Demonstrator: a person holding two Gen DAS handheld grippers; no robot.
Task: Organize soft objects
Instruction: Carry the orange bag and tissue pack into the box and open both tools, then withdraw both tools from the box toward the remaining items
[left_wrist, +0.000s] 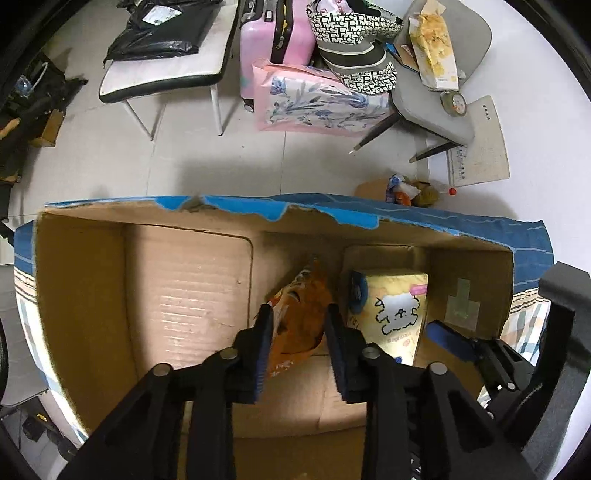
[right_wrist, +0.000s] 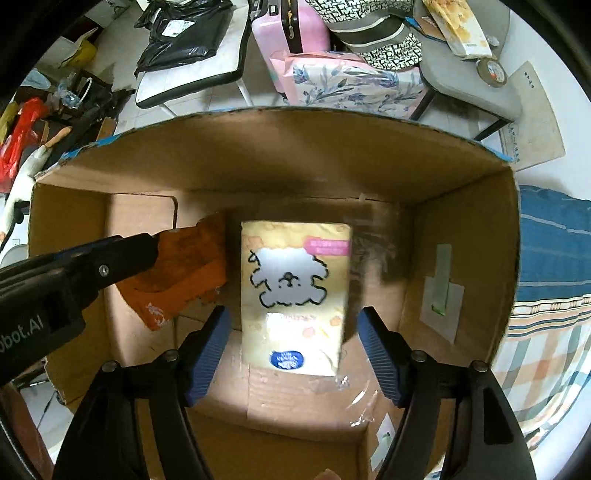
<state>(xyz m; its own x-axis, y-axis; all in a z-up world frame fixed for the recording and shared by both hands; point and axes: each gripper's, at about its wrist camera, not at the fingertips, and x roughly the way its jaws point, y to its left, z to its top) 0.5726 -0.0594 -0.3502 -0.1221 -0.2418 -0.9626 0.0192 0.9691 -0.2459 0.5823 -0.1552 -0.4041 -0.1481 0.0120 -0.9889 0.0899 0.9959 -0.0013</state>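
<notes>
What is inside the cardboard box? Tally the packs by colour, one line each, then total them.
Orange pack, shut in the left gripper: 1
Yellow pack with the white dog drawing, lying between the open right gripper's fingers: 1
Total: 2

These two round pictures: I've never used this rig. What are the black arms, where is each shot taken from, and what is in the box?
Each picture comes from a fisheye camera on a hand-held two-finger tool, looking along its fingers. No robot arm; a person holds one in each hand. The left view shows the left tool closed on an orange pack inside the cardboard box. The right view shows the right tool open, its blue pads either side of a yellow pack with a cartoon dog, lying on the box floor. The left tool also enters the right view from the left.
</notes>
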